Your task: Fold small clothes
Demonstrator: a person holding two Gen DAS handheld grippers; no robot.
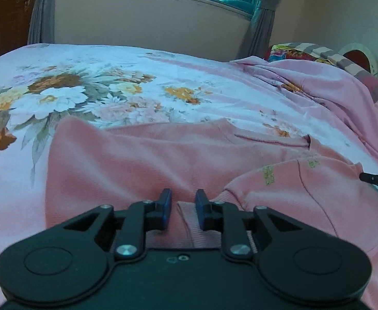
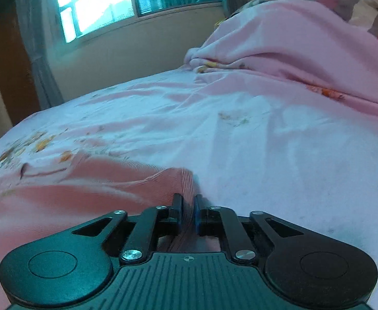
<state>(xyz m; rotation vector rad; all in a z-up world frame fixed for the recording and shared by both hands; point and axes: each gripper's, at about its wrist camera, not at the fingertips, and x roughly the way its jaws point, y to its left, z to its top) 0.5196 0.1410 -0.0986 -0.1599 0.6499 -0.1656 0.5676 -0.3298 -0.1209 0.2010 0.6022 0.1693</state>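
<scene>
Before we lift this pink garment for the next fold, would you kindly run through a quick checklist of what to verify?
1. Right tongs clamped on the ribbed edge of the salmon-pink knit garment: ok.
2. Left tongs gripping the garment's ribbed band: not ok, jaws apart.
3. Garment flat on the floral bedsheet: not ok, one part lies folded over.
4. Pink blanket heap apart from the garment: ok.
5. Both layers caught: cannot tell.

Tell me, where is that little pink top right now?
The pink top lies spread on the floral bedsheet near the bed's front edge, filling the lower middle of the left wrist view; the right gripper pinches its ribbed edge.
</scene>
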